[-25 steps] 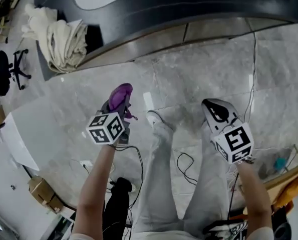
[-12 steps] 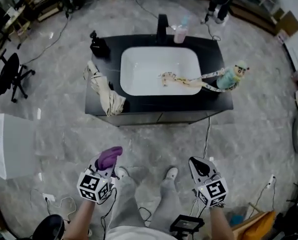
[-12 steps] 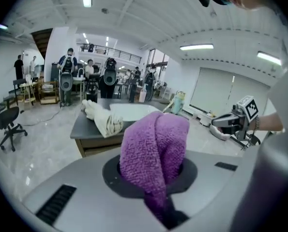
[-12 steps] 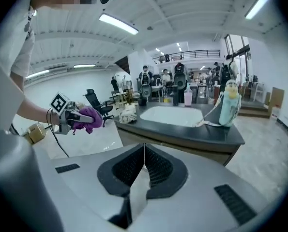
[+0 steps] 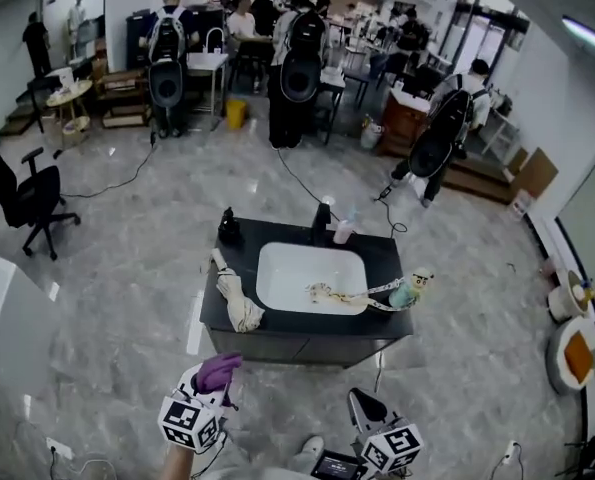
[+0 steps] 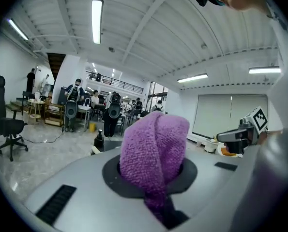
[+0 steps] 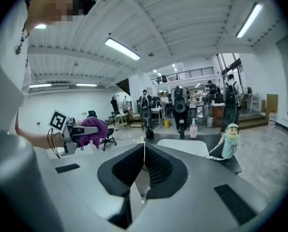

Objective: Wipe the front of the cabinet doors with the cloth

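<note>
**Two grippers short of the cabinet, cloth in the left one**

Your left gripper [image 5: 215, 378] has its jaws closed on the purple cloth [image 6: 153, 151]. The cloth is bunched into a thick wad that bulges up out of the jaws. You hold it low in the head view, in front of the cabinet doors [image 5: 297, 348] and clear of them, with bare floor between.

Your right gripper [image 7: 144, 153] has its jaws pressed together with nothing between them. It sits off to the right of the left one, also short of the cabinet.

On the cabinet's black worktop [image 5: 385, 268] a white basin [image 5: 312, 273] fills the middle. A beige towel [image 5: 237, 310] hangs over the worktop's left edge. A doll-shaped bottle [image 5: 410, 290] stands at the right edge with a strap trailing into the basin. A dark tap [image 5: 322, 218] and a pink soap bottle [image 5: 343, 232] stand along the back edge, and a black bottle [image 5: 229, 230] stands at the back left corner.
</note>
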Available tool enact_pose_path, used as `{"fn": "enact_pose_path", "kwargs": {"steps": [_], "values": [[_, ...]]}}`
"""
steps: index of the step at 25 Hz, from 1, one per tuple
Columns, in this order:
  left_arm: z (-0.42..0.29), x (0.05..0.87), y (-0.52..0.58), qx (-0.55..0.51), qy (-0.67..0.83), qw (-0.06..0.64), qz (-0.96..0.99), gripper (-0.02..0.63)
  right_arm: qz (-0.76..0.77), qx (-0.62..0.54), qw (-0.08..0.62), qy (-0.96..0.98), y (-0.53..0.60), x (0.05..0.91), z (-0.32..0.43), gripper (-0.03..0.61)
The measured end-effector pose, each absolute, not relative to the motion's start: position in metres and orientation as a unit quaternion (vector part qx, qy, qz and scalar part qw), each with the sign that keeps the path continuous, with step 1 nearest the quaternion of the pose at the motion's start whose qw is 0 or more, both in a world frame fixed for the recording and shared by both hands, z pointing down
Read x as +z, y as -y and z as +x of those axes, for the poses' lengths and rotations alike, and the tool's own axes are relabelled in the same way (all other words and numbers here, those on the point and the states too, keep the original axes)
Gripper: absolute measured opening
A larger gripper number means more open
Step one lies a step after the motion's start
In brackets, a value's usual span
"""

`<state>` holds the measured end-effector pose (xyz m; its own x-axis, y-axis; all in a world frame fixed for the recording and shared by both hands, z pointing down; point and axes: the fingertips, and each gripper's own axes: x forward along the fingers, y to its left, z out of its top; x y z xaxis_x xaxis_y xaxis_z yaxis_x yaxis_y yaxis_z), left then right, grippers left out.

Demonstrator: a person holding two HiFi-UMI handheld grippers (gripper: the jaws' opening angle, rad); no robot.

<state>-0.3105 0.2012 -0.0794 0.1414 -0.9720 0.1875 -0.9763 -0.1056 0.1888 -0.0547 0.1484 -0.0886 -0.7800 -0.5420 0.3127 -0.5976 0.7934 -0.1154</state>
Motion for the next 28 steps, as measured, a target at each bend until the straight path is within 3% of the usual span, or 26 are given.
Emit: {"fn": "enact_pose_path", "kwargs": {"steps": [6, 13, 17, 21, 28], "values": [[-0.364, -0.129, -0.23, -0.016, 0.656, 0.09, 0.749, 0.046, 0.3, 0.106, 0.064, 0.946, -0.181, -0.126, -0.122, 0.026], [-0.404, -0.165, -0.268, 0.008, 0.675, 0.044, 0.736, 0.046, 0.214, 0.116, 0.047, 0.969, -0.22, -0.142, -0.212, 0.026], [-0.405, -0.164, -0.301, 0.0, 0.703, 0.052, 0.71, 0.046, 0.145, 0.097, 0.038, 0.984, -0.236, -0.156, -0.249, 0.026], [-0.397, -0.156, -0.328, -0.03, 0.732, 0.079, 0.677, 0.046, 0.108, 0.088, 0.013, 0.99, -0.236, -0.171, -0.257, 0.026], [-0.379, -0.162, -0.346, -0.028, 0.76, 0.062, 0.646, 0.046, 0.076, 0.062, 0.024, 0.995, -0.245, -0.165, -0.242, 0.026]]}}
